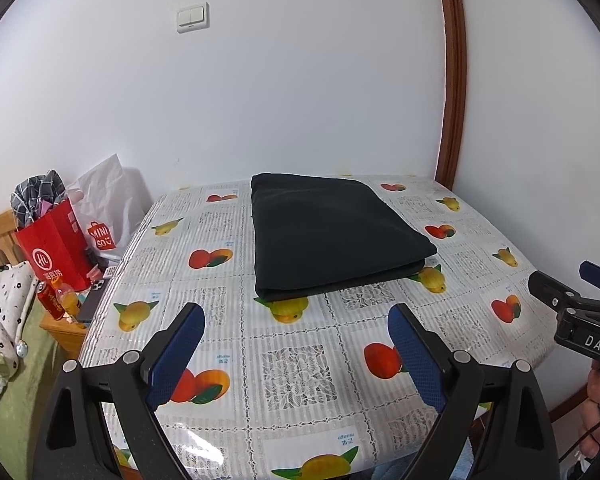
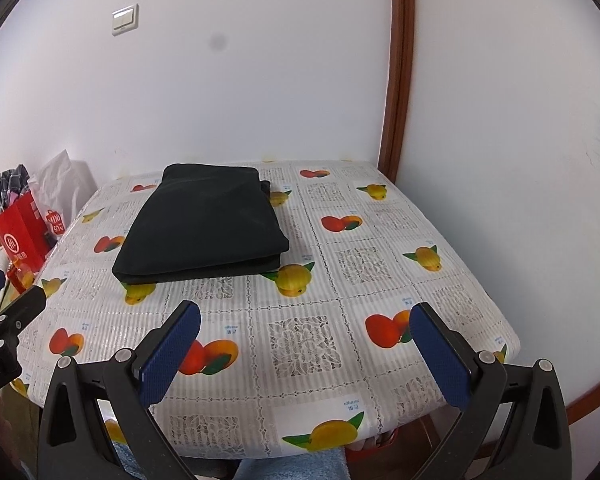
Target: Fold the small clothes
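A black garment (image 1: 332, 236) lies folded into a flat rectangle on the far half of the table; the same black garment (image 2: 204, 224) sits at the centre left of the right wrist view. My left gripper (image 1: 296, 320) is open above the near part of the table, short of the garment, holding nothing. My right gripper (image 2: 306, 320) is also open and holds nothing, back from the garment's near edge. In the left wrist view the right gripper (image 1: 580, 280) shows at the right edge, with a hand (image 1: 598, 416) under it.
The table carries a fruit-print plastic cloth (image 1: 300, 364) and stands against a white wall, with a brown door frame (image 1: 454, 80) at the back right. At the left are a red paper bag (image 1: 54, 248), a white bag, bottles on a low wooden stand and a bed.
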Demonstrator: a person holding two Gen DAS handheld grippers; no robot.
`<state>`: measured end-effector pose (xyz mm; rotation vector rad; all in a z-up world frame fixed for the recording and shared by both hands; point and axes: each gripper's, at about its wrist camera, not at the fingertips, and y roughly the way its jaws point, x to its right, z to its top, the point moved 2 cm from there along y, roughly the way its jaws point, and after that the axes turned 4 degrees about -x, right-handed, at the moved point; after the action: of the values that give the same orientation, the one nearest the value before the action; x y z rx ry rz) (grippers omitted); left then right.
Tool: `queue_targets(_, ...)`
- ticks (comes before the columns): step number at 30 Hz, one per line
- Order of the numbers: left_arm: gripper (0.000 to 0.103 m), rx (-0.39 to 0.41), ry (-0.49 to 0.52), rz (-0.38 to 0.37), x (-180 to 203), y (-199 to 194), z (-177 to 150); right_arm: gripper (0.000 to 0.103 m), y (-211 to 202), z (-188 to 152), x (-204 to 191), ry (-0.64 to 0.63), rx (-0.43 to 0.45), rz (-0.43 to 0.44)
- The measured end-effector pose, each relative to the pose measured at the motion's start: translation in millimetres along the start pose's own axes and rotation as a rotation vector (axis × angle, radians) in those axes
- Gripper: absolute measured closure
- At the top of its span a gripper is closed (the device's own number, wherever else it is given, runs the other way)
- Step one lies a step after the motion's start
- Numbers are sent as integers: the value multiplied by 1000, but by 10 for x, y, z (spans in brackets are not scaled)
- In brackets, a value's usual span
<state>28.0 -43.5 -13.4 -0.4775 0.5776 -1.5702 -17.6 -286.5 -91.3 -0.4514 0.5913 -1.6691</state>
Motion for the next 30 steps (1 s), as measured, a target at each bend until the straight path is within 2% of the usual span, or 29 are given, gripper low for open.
queue_targets(30, 10, -13, -13, 8, -52, 13, -25, 0, -44, 15, -20, -18, 11, -6)
